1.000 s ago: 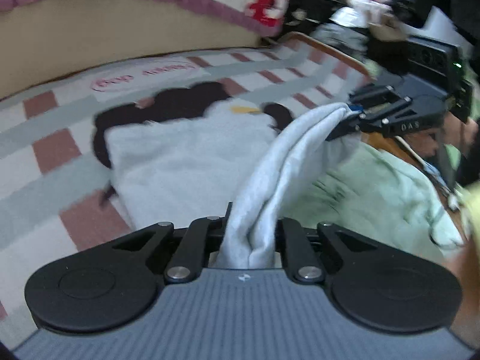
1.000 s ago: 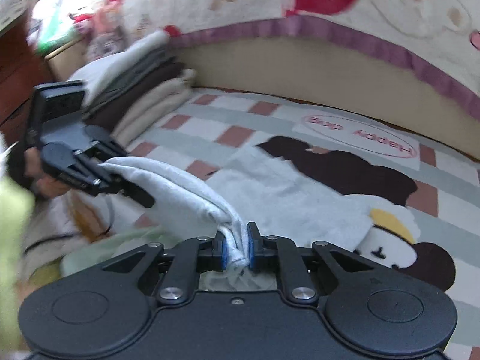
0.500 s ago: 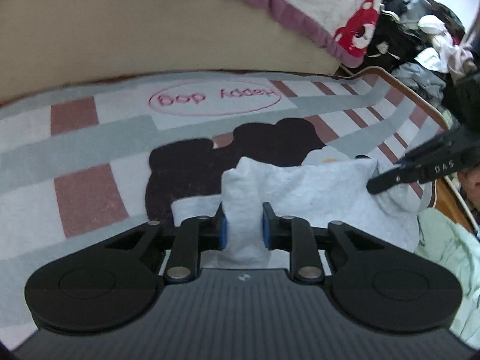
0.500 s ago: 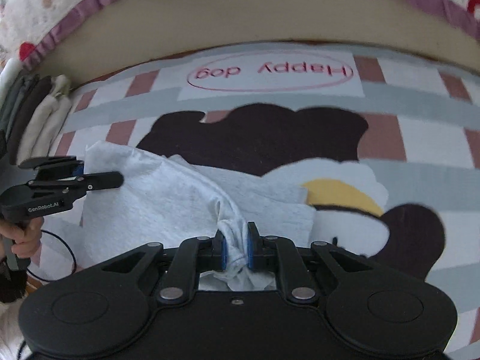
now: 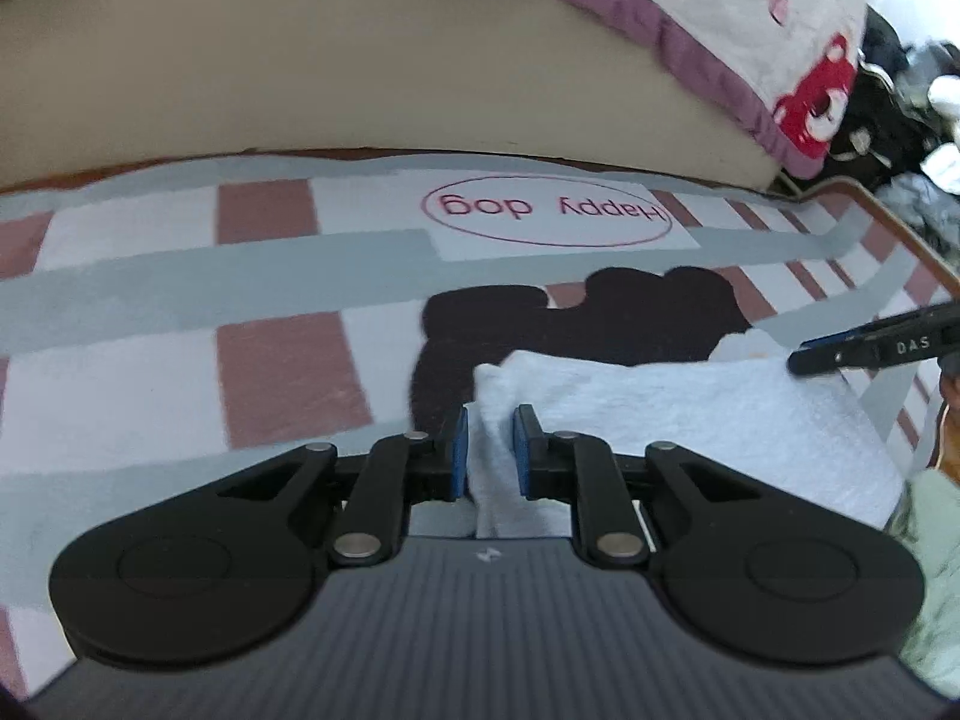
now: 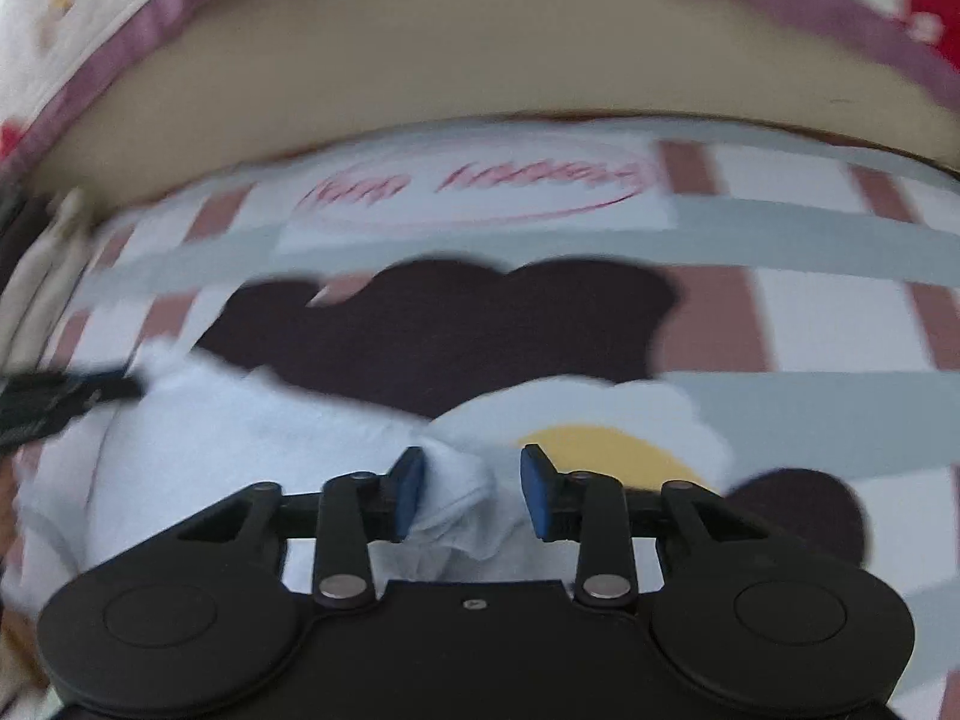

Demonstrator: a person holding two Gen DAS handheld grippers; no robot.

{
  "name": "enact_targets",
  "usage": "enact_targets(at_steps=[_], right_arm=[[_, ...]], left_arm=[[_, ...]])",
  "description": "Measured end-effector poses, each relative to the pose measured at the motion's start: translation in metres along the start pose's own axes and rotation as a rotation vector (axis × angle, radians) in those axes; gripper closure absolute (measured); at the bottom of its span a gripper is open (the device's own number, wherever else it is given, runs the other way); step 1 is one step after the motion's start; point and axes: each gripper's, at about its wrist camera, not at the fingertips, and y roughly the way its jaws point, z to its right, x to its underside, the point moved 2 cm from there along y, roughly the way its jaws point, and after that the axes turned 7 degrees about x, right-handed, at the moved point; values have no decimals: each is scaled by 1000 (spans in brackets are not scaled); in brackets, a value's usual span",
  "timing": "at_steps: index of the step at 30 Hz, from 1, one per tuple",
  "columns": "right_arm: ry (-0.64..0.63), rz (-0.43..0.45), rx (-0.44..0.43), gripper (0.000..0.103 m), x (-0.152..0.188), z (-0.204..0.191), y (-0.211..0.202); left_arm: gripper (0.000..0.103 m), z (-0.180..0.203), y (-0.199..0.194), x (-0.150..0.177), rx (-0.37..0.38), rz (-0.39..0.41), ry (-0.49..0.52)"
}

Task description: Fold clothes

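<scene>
A light grey garment (image 5: 690, 420) lies folded flat on the patterned rug (image 5: 180, 276). In the left wrist view, my left gripper (image 5: 490, 450) is shut on the garment's near left edge, and the cloth fills the gap between the blue pads. My right gripper (image 6: 471, 492) stands open low over the garment (image 6: 240, 450). A loose bunched corner lies between its spread jaws. The right gripper's fingertips (image 5: 804, 360) show at the garment's far right edge. The left gripper's fingers (image 6: 120, 387) appear blurred at the left of the right wrist view.
The rug (image 6: 780, 276) has a dark bear shape and a "Happy dog" oval (image 5: 546, 216). A beige bed side (image 5: 360, 60) under a pink blanket rises behind it. A pale green garment (image 5: 936, 540) lies at right, a folded stack (image 6: 36, 276) at left, and dark clutter (image 5: 900, 90) beyond.
Both grippers carried the lifted garment edge forward and down onto the rug, folding it over. The right gripper has opened and let go of its corner. The left one still holds.
</scene>
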Motion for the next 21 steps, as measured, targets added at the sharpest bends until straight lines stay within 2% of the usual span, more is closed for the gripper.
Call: enact_targets(at_steps=[2, 3, 5, 7, 9, 11, 12, 14, 16, 18, 21], right_arm=[[-20, 97, 86, 67, 2, -3, -21], [-54, 155, 114, 67, 3, -8, -35], [-125, 256, 71, 64, 13, -26, -57], [-201, 306, 37, 58, 26, -50, -65], [-306, 300, 38, 58, 43, -72, -54], [-351, 253, 44, 58, 55, -83, -33], [-361, 225, 58, 59, 61, -85, -20], [-384, 239, 117, 58, 70, -83, -4], [-339, 262, 147, 58, 72, -73, 3], [-251, 250, 111, 58, 69, -59, 5], [-234, 228, 99, 58, 66, -54, 7]], left_arm=[[87, 10, -18, -2, -48, 32, 86], [88, 15, -25, -3, -40, 51, 116], [88, 21, -34, -3, 38, 79, 132], [87, 24, -25, 0, 61, 67, 136], [87, 26, -9, 4, 68, 43, 138], [87, 28, 6, 8, 75, 20, 139], [87, 29, 13, 10, 79, 8, 140], [88, 23, 26, 13, 77, -32, 120], [88, 16, 28, 12, 88, -57, 71], [88, 17, 25, 12, 81, -66, 76], [88, 18, 24, 14, 72, -79, 75]])
